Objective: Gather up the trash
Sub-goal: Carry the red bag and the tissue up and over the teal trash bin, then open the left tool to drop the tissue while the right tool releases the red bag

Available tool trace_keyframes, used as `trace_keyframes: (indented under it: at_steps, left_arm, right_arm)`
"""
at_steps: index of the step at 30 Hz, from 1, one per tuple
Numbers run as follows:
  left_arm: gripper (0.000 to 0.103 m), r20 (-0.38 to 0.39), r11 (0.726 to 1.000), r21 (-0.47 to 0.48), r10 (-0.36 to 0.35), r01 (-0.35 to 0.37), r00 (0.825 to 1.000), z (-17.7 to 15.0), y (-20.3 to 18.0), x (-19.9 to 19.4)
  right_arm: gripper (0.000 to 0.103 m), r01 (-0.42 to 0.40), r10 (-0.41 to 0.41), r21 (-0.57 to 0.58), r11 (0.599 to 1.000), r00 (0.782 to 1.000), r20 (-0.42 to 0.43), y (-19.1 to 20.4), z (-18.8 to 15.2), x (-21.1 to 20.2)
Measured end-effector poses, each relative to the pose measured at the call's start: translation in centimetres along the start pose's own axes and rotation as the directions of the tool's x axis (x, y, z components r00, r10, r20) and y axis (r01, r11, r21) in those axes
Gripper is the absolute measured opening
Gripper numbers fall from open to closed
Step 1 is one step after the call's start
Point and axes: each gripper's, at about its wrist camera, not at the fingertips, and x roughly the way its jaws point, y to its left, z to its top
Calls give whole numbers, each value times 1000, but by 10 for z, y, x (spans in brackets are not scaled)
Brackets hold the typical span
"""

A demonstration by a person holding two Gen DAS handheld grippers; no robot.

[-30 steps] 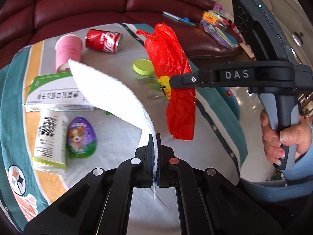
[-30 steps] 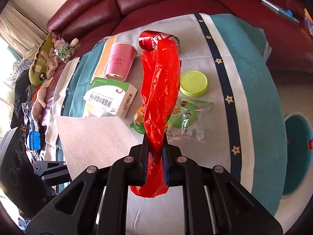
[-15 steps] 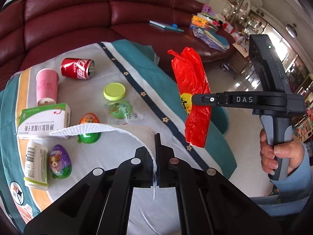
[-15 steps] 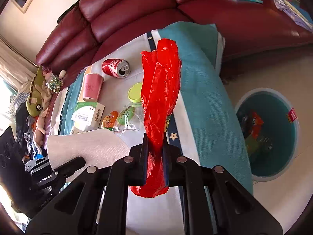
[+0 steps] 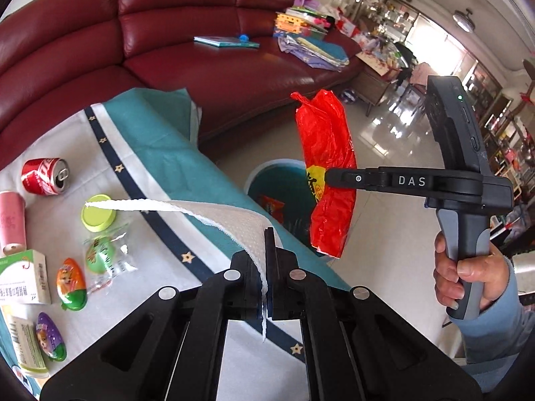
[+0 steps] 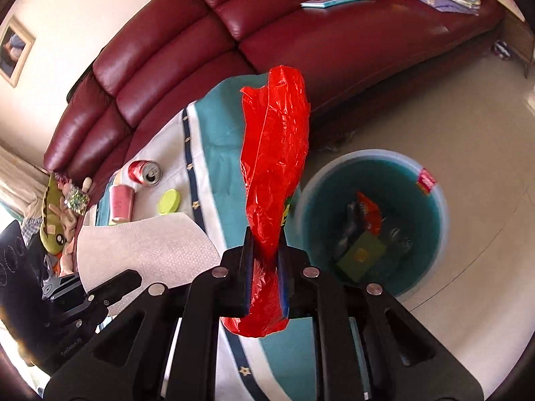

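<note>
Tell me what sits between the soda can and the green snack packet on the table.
The yellow-green lid lies between the can and the packet, flat on the cloth. The left wrist view shows it best.

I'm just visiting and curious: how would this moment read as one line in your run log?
left gripper: shut on paper towel | right gripper: shut on red plastic bag | teal bin: on floor beside table, holds trash

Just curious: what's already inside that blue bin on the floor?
Inside the blue bin lie a green box and an orange wrapper, with darker scraps I can't identify. The red bag covers its near-left edge.
</note>
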Motion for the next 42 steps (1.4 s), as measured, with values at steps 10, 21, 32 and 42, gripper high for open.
trace_keyframes:
  at_steps: [10, 21, 32, 42]
  left_arm:
    - [2, -49, 996, 77, -38, 42, 998, 33, -47, 53]
    - [2, -129, 988, 121, -85, 100, 988, 54, -74, 119]
    - [3, -260, 988, 111, -71, 103, 963, 45, -72, 188]
    - [89, -218, 998, 68, 11, 4, 976, 41, -54, 173]
  right_arm:
    - [12, 32, -33, 82, 996, 999, 6, -57, 2, -8]
    - [12, 101, -101, 155, 983, 995, -8, -108, 5, -6]
    - [12, 132, -123, 192, 973, 991, -60, -132, 6, 15]
    - [13, 134, -123, 183, 974, 990, -71, -125, 7, 22]
